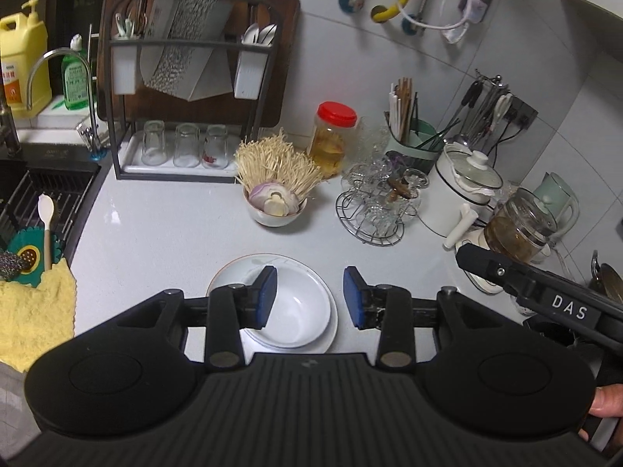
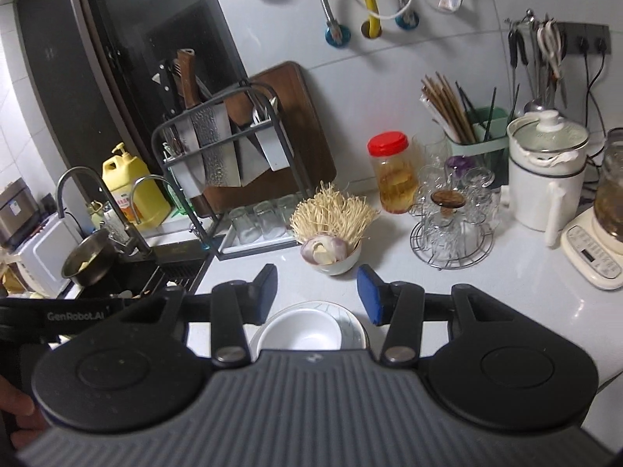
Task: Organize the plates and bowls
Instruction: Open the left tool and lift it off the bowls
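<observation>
Between the blue pads [image 1: 268, 295] of the left gripper [image 1: 310, 297] there's nothing but air, jaws parted and gripping nothing, tilted down at the counter. Right under it in the left wrist view sits the white bowl [image 1: 296, 311], nested on the white plate [image 1: 233, 272] with a thin brown rim, both on the pale countertop [image 1: 163, 225]. The right gripper [image 2: 317, 292] is the same deal: fingers apart, empty, hanging above the same bowl and plate, not touching either. Its black body pokes into the left view from the right edge, with a bit of the person's hand [image 1: 605, 399] visible behind the left gripper's housing.

Further back there's a small bowl of enoki mushrooms and onion [image 1: 277, 198], then a red-lidded jar [image 1: 333, 138], a wire rack of glass cups [image 1: 375, 204], a knife rack [image 1: 190, 78] with upturned glasses, and a white lidded pot [image 1: 463, 190]. The sink [image 1: 35, 202] is off to the left.
</observation>
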`<state>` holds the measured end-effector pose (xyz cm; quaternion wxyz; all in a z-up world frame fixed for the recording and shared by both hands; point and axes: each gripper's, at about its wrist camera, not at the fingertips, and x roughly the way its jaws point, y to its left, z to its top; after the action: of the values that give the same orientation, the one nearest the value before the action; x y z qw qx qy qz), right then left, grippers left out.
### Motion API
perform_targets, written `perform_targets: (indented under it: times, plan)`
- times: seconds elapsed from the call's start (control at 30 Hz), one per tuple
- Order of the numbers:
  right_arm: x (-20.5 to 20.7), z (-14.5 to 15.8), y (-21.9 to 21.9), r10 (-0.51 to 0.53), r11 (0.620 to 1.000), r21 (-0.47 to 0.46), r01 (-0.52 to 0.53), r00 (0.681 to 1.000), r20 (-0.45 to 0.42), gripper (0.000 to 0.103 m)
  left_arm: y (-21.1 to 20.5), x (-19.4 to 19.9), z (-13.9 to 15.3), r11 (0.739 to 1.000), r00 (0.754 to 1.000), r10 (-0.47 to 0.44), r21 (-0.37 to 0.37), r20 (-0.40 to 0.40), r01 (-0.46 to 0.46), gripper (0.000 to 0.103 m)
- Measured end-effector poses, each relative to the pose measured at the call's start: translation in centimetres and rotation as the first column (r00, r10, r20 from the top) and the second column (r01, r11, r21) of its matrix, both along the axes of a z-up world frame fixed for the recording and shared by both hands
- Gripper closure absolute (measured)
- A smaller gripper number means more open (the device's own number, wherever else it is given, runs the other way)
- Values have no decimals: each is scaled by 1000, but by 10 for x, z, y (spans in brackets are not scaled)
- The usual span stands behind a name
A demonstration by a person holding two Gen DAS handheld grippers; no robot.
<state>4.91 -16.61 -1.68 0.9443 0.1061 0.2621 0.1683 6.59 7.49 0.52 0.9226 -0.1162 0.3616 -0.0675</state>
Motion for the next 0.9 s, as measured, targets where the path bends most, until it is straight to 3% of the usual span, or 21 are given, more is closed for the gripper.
perform_targets:
  times: [0.5,0.63,0.77,0.9]
  plan:
    - [-78,2,-13,23,999,-25,-22,997,76,54,-20,-85,8,998,997,54,7,59,-55,48]
    - [-97,-3,-12,22,999,-42,-18,996,82,54,-23,-108,6,998,997,58,9,57,-58,40]
    - [-116,-4,-12,22,998,-56,-16,994,104,45,-26,-128,1,998,997,67,20,43,-67,33]
    - [-130,-5,-17,26,999,-48,-22,995,94,45,-32,-149,1,993,994,87,73,62,-92,15]
